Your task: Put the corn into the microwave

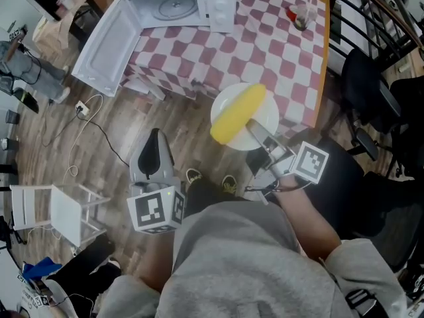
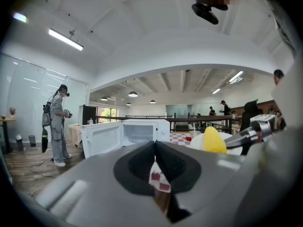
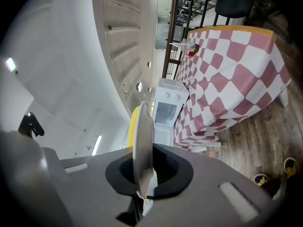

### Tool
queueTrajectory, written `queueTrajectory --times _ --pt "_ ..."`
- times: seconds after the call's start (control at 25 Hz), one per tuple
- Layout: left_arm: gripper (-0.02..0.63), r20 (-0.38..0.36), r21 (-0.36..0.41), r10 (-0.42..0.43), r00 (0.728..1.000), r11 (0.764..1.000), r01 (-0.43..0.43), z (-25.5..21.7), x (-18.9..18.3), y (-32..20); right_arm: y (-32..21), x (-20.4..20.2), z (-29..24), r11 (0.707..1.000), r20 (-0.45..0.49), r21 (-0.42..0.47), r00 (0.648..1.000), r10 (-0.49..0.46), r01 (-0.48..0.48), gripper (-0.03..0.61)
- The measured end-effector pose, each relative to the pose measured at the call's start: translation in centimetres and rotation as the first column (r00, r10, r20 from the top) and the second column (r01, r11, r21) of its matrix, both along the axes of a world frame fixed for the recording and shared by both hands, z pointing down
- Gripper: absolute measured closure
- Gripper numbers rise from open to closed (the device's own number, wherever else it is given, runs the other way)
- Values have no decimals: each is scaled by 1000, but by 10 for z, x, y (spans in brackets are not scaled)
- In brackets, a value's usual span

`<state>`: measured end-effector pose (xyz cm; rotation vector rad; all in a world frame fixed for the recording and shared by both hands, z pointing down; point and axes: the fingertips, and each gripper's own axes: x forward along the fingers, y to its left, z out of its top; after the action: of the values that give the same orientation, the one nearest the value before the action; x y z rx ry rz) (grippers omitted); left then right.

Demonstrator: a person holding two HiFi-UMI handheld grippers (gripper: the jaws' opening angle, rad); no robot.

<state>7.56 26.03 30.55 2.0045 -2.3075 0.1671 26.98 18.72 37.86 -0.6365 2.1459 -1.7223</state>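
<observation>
white plate (image 1: 266, 113) was pinched at its near rim by the right gripper (image 1: 255, 132), jaws closed down to the plate's thickness. it was a one-edge hold, with the plate hanging out over the floor, short of the table (image 1: 285, 58).

corn (image 1: 237, 114) lay loose on the plate, diagonal, with one end out at the left rim and nothing restraining it.

- risk 1: the corn was round and the plate shallow, so any wrist roll could send it off onto the floor.
- risk 2: the plate could pivot in the pads under the corn's weight, with the same result.

the corn was not between the jaws. it sat on the plate just ahead and left of the tips, and i couldn't tell whether it touched them.

left gripper (image 1: 152, 152) hung lower left, jaws together and empty, well apart from the plate.

- risk 3: further out, the table edge could catch the plate's far rim if it was carried low.
- risk 4: farthest, the microwave (image 1: 179, 5) stood with its door (image 1: 106, 42) swung wide to the left and the turntable visible inside. clipping the door or the frame on entry could jolt the corn off.

judgement: it needed a level, slow carry.
</observation>
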Motion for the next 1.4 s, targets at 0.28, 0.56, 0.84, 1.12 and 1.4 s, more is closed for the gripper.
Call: queueTrajectory --times 0.28,0.56,0.84,1.12,1.4 --pt "603 8 4 -10 1000 1000 10 0 -9 -2 -2 -14 5 1000 10 -12 1000 -14 14 572" --pt "603 14 -5 1 1000 1000 -1 4 -25 -14 -14 -36 6 1000 2 -4 1000 -18 18 572" --pt "603 5 -30 10 1000 1000 -10 13 -51 -37 -31 -62 11 1000 -18 -3 1000 -22 22 572" --pt "603 -9 -38 27 1000 999 -27 19 -90 -79 -62 -95 16 1000 -19 -5 1000 -6 6 572" --pt "603 -26 -44 45 999 998 -46 22 -129 -124 -97 -130 17 1000 -14 -6 1000 13 -13 572"
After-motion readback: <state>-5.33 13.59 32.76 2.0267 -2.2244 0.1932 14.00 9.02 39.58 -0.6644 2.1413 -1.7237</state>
